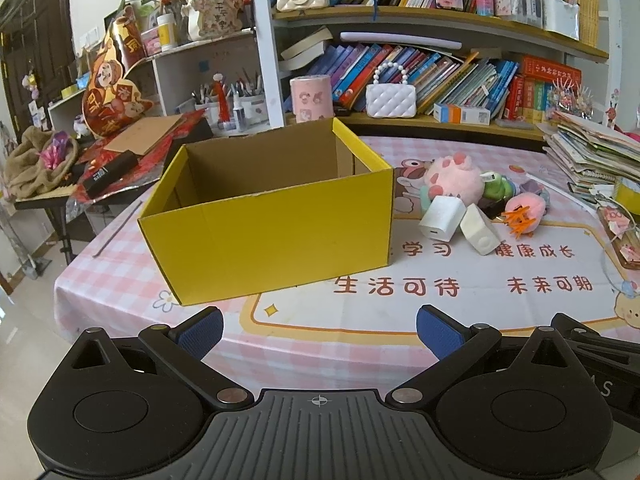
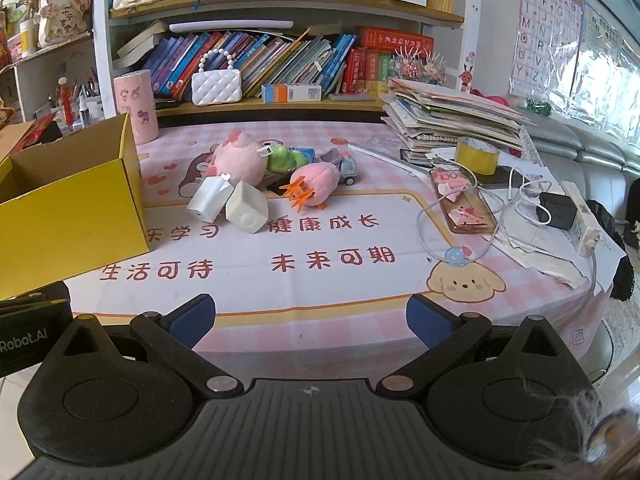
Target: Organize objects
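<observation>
Blue-padded left gripper (image 1: 320,330) and right gripper (image 2: 310,320) both gape wide, holding nothing

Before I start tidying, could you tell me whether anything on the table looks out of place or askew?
Yes: the two white chargers lie tipped against each other among the plush toys in a loose heap beside the yellow box, which shows nothing inside. Both tongs are open and hold nothing.

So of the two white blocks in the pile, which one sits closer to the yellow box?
The white block with the small slot in its face; it lies right beside the yellow box. The other, with a round mark, leans against its far side, farther from the box.
</observation>
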The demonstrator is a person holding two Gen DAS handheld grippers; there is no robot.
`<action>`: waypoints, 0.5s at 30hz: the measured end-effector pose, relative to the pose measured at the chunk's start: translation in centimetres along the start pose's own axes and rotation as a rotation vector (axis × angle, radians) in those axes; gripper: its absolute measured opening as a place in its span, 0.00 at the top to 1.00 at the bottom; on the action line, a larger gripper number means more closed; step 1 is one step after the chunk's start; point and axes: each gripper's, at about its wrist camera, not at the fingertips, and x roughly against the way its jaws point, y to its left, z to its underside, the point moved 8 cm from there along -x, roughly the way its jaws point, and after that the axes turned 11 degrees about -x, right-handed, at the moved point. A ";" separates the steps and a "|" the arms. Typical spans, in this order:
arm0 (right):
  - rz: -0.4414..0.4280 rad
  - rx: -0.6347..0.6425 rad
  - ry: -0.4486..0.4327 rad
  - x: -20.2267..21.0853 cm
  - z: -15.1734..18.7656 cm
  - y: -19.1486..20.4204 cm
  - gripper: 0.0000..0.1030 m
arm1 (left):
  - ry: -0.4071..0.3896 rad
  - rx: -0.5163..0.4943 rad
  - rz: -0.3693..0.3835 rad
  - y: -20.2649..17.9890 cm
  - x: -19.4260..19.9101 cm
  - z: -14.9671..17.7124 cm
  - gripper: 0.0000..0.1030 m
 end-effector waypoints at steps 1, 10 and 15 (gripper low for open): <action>-0.002 0.000 0.001 0.0 0.1 0.1 0.00 | 0.002 0.001 0.002 0.0 -0.1 0.0 0.00; -0.031 0.004 0.017 -0.8 0.0 -0.5 0.02 | 0.021 0.018 0.020 -0.4 -1.0 0.2 0.00; -0.057 -0.001 0.056 -2.6 -0.3 -1.1 0.05 | 0.045 0.025 0.013 -1.3 -2.1 -0.2 0.00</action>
